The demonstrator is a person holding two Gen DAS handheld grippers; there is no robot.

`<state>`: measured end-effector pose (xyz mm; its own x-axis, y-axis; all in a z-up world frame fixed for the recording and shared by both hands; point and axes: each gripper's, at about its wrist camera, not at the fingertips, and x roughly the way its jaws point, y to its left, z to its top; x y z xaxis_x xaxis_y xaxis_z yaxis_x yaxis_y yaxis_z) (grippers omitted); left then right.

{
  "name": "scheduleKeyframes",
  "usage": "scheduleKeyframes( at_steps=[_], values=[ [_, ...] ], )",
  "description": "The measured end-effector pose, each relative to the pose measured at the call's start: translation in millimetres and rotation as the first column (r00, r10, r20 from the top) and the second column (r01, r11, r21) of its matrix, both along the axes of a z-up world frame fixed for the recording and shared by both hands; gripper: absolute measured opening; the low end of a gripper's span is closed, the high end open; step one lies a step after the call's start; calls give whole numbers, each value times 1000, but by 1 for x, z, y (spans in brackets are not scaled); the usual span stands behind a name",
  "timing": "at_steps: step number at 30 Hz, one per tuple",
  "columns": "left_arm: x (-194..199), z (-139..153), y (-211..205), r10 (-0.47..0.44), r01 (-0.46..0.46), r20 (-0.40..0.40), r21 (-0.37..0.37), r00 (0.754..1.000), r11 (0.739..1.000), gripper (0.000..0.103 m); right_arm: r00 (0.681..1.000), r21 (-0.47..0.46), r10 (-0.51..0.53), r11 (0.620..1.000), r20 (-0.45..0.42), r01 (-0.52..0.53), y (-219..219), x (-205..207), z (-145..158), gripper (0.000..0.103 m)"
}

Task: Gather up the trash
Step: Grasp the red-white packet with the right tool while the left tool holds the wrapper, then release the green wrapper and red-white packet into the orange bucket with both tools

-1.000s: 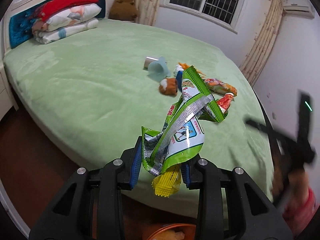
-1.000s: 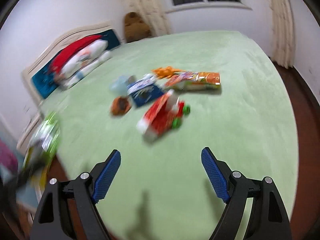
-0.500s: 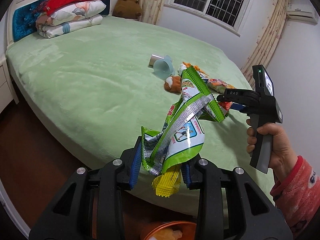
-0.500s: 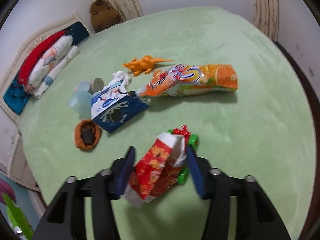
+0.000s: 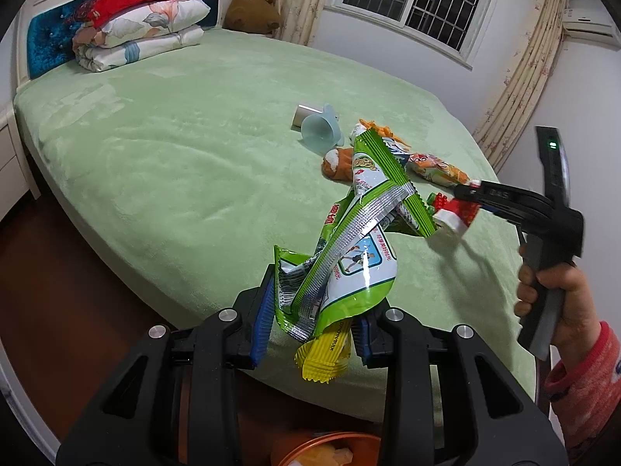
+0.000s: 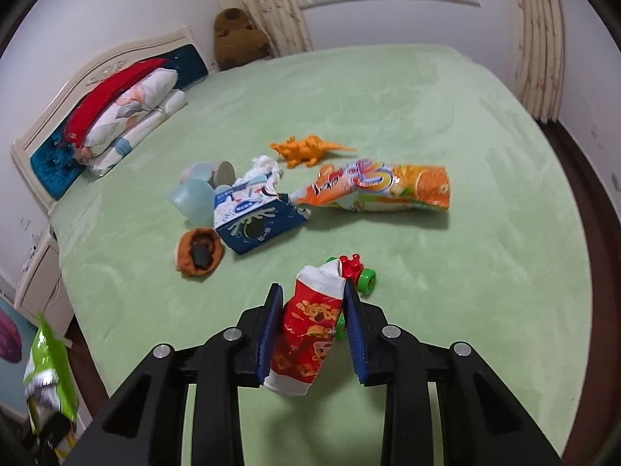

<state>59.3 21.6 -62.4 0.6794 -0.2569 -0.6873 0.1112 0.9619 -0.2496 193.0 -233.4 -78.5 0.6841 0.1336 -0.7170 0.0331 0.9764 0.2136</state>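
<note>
My left gripper (image 5: 314,326) is shut on a bunch of wrappers: a green and silver snack wrapper (image 5: 349,248) and a yellow one (image 5: 326,353), held over the near edge of the bed. My right gripper (image 6: 312,330) is shut on a red and white snack wrapper (image 6: 310,330) and holds it just above the green blanket; it also shows in the left wrist view (image 5: 469,194). An orange snack bag (image 6: 380,188), a blue and white carton (image 6: 256,217) and crumpled white paper (image 6: 266,165) lie on the bed beyond.
A red and green toy car (image 6: 359,272) sits just past the right gripper. An orange toy lizard (image 6: 306,149), pale blue cups (image 6: 194,190) and a brown plush (image 6: 200,252) lie nearby. An orange bin (image 5: 330,448) stands below the left gripper. Pillows (image 5: 143,31) are at the headboard.
My right gripper closed on the red and white wrapper and lifted it slightly off the blanket. My left gripper kept hold of its wrappers and barely moved.
</note>
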Motion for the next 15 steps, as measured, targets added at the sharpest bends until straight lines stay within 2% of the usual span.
scheduleKeyframes(
  at_steps=[8, 15],
  values=[
    [-8, 10, -7, -24, 23, 16, 25, 1000, 999, 33, 992, -62, 87, 995, 88, -82, -4, -51, 34, 31],
    [-37, 12, -16, -92, 90, 17, 93, 996, 992, 33, 966, -84, 231, 971, 116, -222, 7, -125, 39, 32]
  ],
)
